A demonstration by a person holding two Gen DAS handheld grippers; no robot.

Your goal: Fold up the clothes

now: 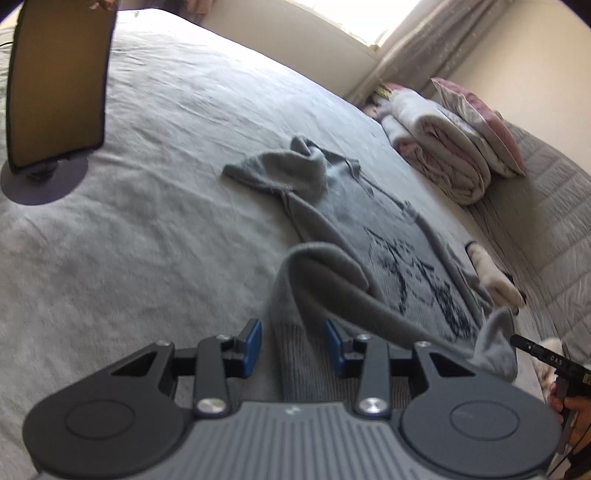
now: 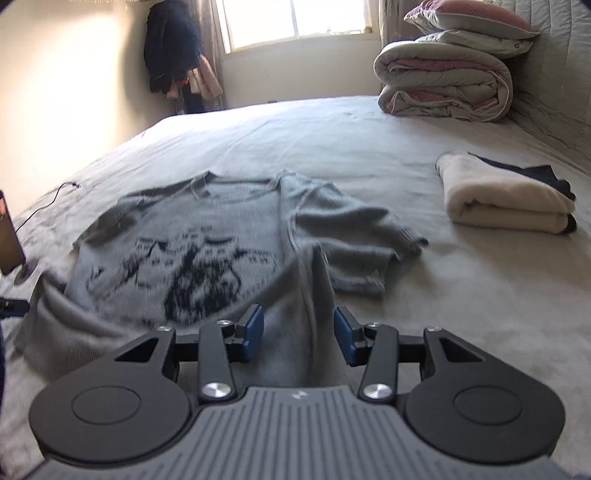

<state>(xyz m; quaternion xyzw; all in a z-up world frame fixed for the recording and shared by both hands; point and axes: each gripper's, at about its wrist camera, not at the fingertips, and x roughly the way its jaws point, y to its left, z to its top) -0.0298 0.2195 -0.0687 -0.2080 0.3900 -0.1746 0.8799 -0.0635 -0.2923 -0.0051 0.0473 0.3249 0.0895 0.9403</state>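
Sweater (image 2: 207, 236) lies face-up mid-bed (image 2: 369, 129), left of the folded cream stack (image 2: 506, 199). I read both jaws parted: left gripper (image 1: 293, 345) and right gripper (image 2: 299, 334) straddle hem fabric, pads clear.

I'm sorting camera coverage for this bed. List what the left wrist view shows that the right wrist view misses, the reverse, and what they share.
Only the left wrist view: the left gripper, jaws apart over the hem, and the tip of the other tool at the right edge.
Only the right wrist view: the right gripper, jaws apart, the window, dark clothes hanging in the corner.
Both: grey sweater, folded duvet, pillows, folded cream garment, grey bedsheet.
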